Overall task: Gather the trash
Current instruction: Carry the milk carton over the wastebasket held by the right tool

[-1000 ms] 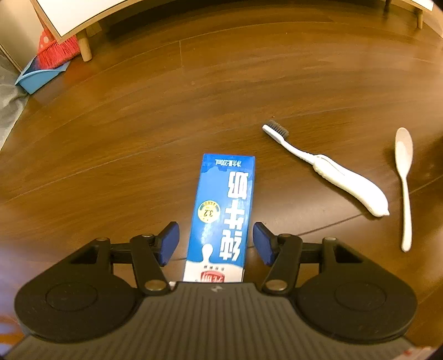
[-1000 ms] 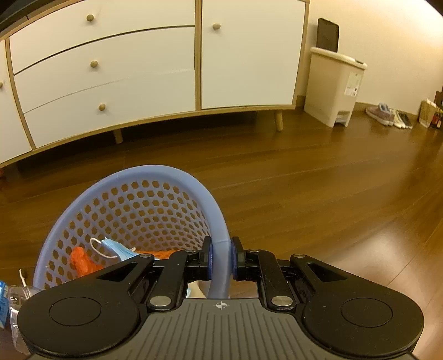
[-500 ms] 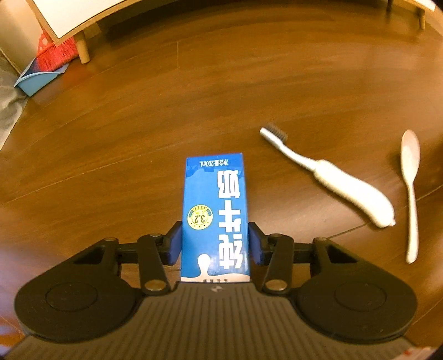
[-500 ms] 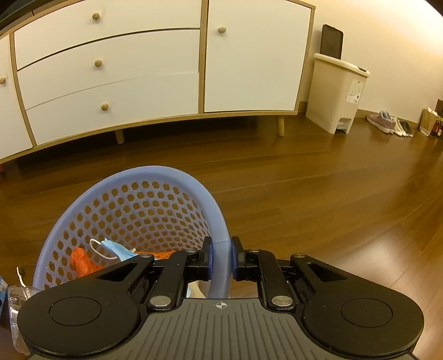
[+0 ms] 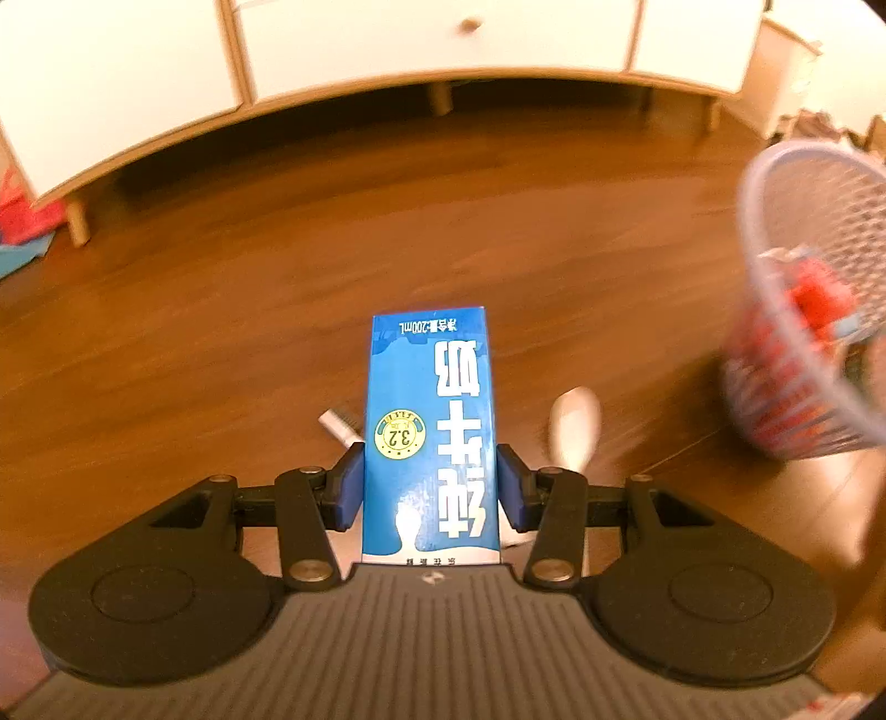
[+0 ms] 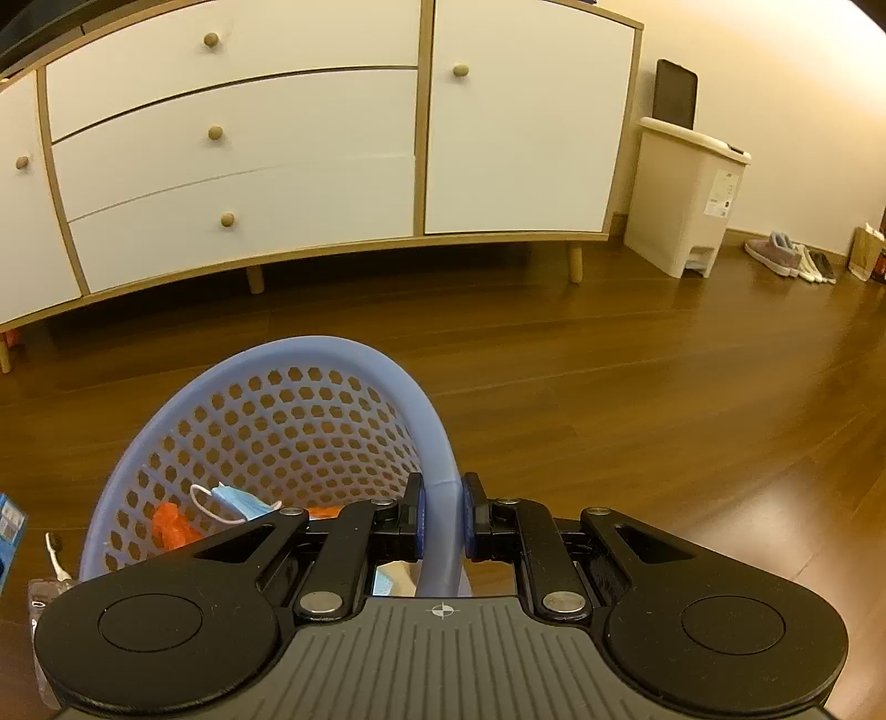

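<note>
Wood floor (image 6: 637, 387), white sideboard (image 6: 277, 138) behind. Left claw (image 5: 431, 493) pinches a blue rectangular milk carton (image 5: 429, 437), lifted off the floor; only this view shows a pale spoon (image 5: 573, 426) and toothbrush head (image 5: 339, 423) behind it. Right claw (image 6: 441, 515) clamps the rim of a perforated blue plastic basket (image 6: 288, 410) holding a face mask (image 6: 238, 498); beige bin (image 6: 686, 199) by the wall.

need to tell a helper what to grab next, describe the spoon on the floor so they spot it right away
On the brown wood floor before the white sideboard, look just right of the blue milk carton in the left gripper. The pale spoon lies there, with a smooth oval bowl, unlike the bristled toothbrush left of the carton.
</note>
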The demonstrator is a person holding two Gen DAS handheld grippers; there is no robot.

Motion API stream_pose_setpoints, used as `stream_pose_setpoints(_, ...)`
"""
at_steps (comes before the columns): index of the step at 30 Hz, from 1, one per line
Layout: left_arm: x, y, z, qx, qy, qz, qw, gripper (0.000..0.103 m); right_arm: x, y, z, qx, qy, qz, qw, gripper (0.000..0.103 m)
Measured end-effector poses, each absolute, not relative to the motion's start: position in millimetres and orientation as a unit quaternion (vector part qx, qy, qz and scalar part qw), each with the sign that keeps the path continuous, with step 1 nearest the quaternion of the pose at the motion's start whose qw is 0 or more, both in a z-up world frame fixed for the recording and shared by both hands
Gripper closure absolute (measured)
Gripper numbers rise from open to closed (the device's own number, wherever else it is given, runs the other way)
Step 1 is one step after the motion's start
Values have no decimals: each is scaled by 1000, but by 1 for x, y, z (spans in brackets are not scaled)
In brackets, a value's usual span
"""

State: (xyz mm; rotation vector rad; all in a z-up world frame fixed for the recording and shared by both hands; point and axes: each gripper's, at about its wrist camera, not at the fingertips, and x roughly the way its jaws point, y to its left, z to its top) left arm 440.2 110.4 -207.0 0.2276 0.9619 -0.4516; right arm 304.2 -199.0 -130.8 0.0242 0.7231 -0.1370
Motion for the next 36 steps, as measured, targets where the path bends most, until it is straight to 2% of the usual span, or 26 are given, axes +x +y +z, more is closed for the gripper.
stream_pose_setpoints(12, 415, 82, -124, 88, 409, -263, 869, 60, 304, -200, -130, 21, 350, -52, 935, 94)
stream_pose_setpoints(36, 398, -12, -74, 64, 366, -358, 857, 60, 300, -200, -131, 33, 346, -41, 937, 94)
